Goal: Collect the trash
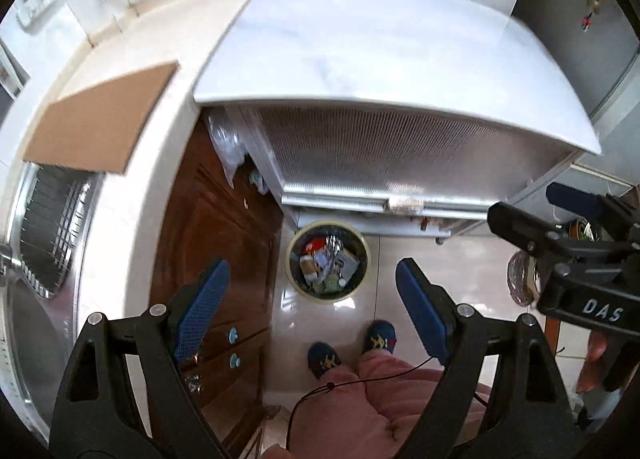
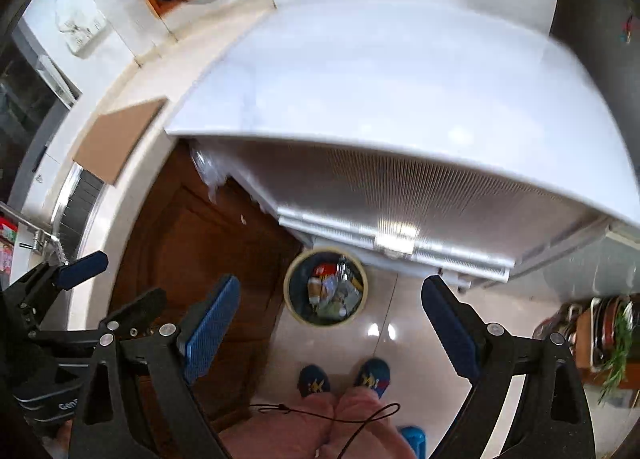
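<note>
A round bin (image 1: 329,261) with a cream rim stands on the tiled floor below the table edge, filled with mixed trash (image 1: 326,267). It also shows in the right wrist view (image 2: 326,288). My left gripper (image 1: 312,291) is open and empty, held high above the bin. My right gripper (image 2: 330,311) is open and empty, also high above the bin. The right gripper shows at the right of the left wrist view (image 1: 560,243), and the left gripper shows at the left of the right wrist view (image 2: 92,279).
A white table (image 1: 360,59) with a ribbed front fills the upper middle. A brown cardboard sheet (image 1: 100,115) lies on the cream counter beside a steel sink (image 1: 48,227). Brown cabinet doors (image 1: 216,259) stand left of the bin. The person's feet (image 1: 352,347) stand behind it.
</note>
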A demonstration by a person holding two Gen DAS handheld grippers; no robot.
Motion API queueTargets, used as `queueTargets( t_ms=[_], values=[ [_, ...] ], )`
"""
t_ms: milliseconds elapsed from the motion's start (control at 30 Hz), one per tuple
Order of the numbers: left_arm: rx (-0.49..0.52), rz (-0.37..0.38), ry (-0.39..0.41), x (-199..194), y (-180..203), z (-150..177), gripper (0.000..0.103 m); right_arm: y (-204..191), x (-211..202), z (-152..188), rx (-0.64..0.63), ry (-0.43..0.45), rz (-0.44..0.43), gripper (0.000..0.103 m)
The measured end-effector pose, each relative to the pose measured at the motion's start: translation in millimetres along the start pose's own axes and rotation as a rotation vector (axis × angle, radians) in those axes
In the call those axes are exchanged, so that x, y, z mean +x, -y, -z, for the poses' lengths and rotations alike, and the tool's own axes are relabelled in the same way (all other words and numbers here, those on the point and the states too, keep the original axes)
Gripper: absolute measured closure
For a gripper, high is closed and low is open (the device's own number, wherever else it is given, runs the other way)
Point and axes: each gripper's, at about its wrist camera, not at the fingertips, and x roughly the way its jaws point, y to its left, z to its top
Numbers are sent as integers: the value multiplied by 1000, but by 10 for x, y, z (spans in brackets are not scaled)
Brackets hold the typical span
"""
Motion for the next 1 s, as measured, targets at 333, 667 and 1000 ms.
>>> queueTargets(
  t_ms=[333,667,1000],
  values=[
    [-58,-23,170,-742,113,-316,20,-100,-1002,-412,-60,168,-47,10],
    [-81,-68,265,-1190,261,-417,20,-164,-1627,-474,-72,308,-49,10],
    [-100,-81,279,-1202,289,-411,20,-128,-1675,-414,-59,350,-42,10]
  ],
)
